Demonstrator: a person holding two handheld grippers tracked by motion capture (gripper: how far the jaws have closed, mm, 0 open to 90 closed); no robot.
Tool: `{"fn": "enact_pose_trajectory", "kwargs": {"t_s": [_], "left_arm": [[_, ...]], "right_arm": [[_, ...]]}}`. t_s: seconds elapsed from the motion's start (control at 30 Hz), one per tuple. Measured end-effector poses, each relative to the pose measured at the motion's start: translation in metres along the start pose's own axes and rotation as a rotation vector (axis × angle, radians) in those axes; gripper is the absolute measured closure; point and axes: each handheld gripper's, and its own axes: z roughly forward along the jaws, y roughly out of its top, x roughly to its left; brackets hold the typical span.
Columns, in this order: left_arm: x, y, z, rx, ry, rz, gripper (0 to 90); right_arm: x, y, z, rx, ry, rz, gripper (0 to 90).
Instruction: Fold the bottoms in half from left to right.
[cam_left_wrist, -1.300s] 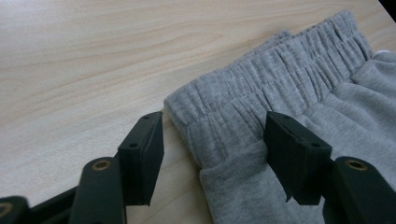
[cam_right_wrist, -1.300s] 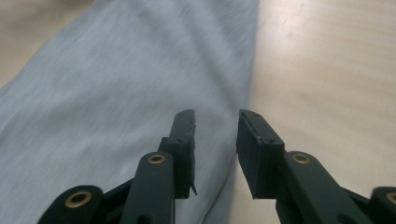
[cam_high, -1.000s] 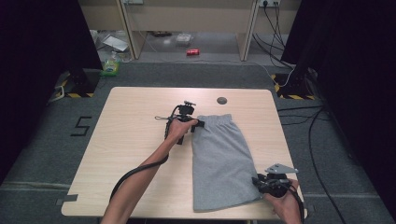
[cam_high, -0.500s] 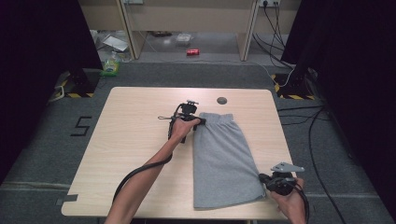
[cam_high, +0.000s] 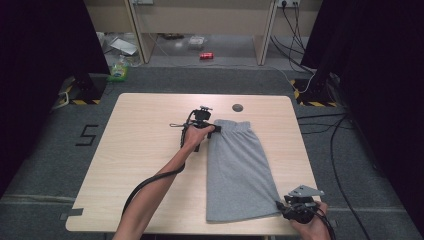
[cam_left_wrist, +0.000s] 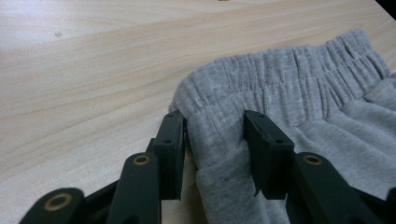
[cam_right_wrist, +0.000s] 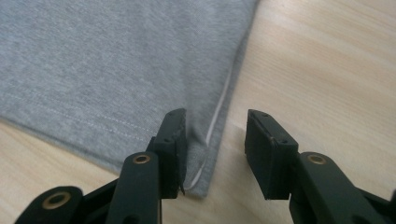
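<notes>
Grey shorts (cam_high: 239, 170) lie flat on the pale wood-grain table (cam_high: 150, 150), right of centre in the high view, folded lengthwise into a long trapezoid: narrow at the waistband, wider at the hem toward the bottom edge. Fabric is a soft heathered jersey, matte, with fine knit texture.

In the left gripper view the waistband (cam_left_wrist: 289, 74) fills the upper right: gathered elastic, ribbed into close vertical puckers, with two rows of stitching. The left gripper (cam_left_wrist: 215, 140) has its black jaws set to either side of the waistband's corner fold; the cloth bulges between them and both pads touch it, a narrow hold on the bunched edge. In the high view the left gripper (cam_high: 212, 131) sits just above centre, at the garment's upper left corner.

The right gripper (cam_right_wrist: 215, 144) stands in the lower middle of its own view with the hem corner (cam_right_wrist: 205, 172) between its jaws. These have just been opening: the left pad lies against the cloth, the right pad stands clear over bare wood. A pale seam line runs up the side edge. In the high view the right gripper (cam_high: 282, 206) is at the lower right, by the hem.
</notes>
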Motion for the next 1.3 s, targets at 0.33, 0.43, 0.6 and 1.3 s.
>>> {"fn": "enact_pose_trajectory", "kwargs": {"t_s": [0.33, 0.43, 0.6, 1.3], "left_arm": [[0.004, -0.002, -0.002, 0.003, -0.008, -0.029, 47.2], [0.005, -0.002, -0.003, 0.003, -0.007, -0.031, 46.0], [0.005, -0.001, -0.004, 0.003, -0.006, -0.037, 43.4], [-0.005, 0.0, -0.001, 0.017, 0.037, 0.071, 59.5]], "right_arm": [[0.016, 0.02, -0.014, -0.093, -0.031, -0.009, 44.0], [0.042, 0.031, -0.009, -0.141, 0.058, -0.039, 43.4], [0.08, 0.043, 0.011, -0.228, 0.151, -0.075, 42.9], [0.168, 0.054, 0.062, -0.158, 0.29, -0.161, 30.8]]}}
